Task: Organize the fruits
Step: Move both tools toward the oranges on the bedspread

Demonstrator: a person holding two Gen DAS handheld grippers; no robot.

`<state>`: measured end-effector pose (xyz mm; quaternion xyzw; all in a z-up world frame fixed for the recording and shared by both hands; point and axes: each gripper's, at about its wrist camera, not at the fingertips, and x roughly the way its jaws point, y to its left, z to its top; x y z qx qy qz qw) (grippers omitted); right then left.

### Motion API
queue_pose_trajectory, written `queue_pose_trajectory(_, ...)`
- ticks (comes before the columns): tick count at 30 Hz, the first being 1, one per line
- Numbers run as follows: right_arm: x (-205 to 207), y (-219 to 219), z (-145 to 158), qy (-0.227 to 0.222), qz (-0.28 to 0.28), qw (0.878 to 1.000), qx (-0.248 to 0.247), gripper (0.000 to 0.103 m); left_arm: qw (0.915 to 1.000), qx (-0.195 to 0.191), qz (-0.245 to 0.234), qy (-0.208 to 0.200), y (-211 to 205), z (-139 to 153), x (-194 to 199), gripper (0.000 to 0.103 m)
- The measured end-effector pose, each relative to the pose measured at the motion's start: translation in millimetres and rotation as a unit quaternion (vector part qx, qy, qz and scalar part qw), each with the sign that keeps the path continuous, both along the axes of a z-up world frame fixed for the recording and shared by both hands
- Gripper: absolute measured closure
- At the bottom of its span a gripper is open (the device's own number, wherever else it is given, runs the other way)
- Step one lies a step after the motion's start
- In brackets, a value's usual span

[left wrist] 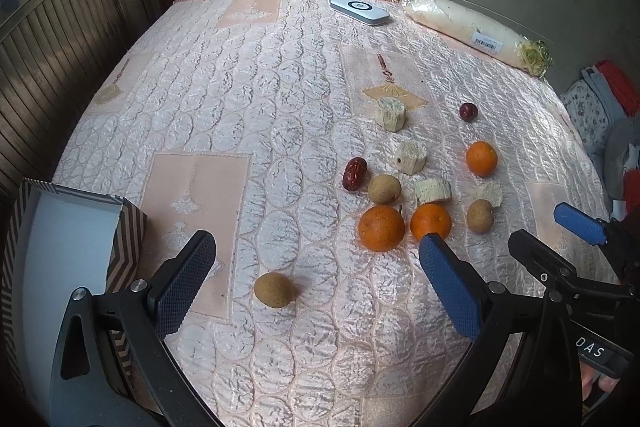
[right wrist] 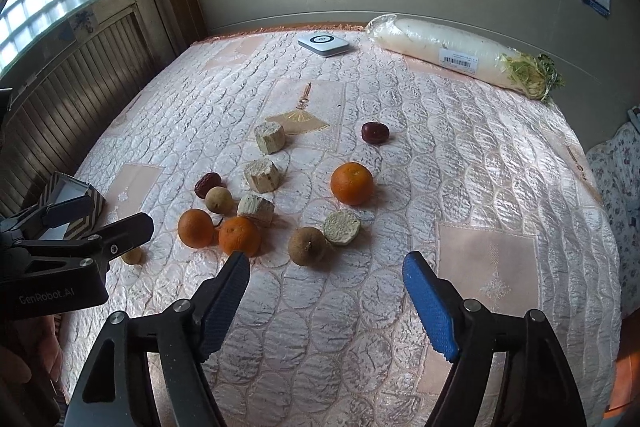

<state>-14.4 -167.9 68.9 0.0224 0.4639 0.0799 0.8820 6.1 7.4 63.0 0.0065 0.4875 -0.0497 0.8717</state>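
Observation:
Fruit lies scattered on the pink quilted cloth [left wrist: 280,87]. There are three oranges [left wrist: 381,228] [right wrist: 352,183], brown round fruits [left wrist: 274,289] [right wrist: 307,246], two red dates [left wrist: 354,173] [right wrist: 374,133] and several pale cut chunks [left wrist: 410,157] [right wrist: 262,175]. My left gripper [left wrist: 316,241] hangs open above the cloth, with one brown fruit lying on the cloth below its gap. My right gripper [right wrist: 327,259] is open too and holds nothing. Its tips sit just short of another brown fruit and a round pale slice [right wrist: 341,228].
A striped box [left wrist: 128,227] [right wrist: 94,205] with a pale inside stands at the left edge. A wrapped white radish [left wrist: 476,31] [right wrist: 460,51] and a flat white device [left wrist: 359,10] [right wrist: 324,43] lie at the far side, near the wall. Folded cloths [left wrist: 600,99] lie at the right.

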Motion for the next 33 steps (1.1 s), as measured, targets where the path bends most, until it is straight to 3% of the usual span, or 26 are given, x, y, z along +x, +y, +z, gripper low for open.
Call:
queue_pose_trajectory(9, 0, -2, -3, 0.009, -0.002, 1.0, -0.005, 0.026, 0.9996, 0.028, -0.001, 0.005, -10, -5, 5, 0.001)
queue_pose_trajectory(19, 1, -4, -6, 0.016, 0.0, 1.0, -0.008, 0.026, 0.9994, 0.033, 0.003, 0.008, -10, -9, 8, 0.001)
queue_pose_trajectory(33, 3, -3, -10, 0.024, 0.0, 1.0, -0.018, 0.026, 0.9969, 0.075, 0.005, -0.023, -20, -4, 6, 0.001)
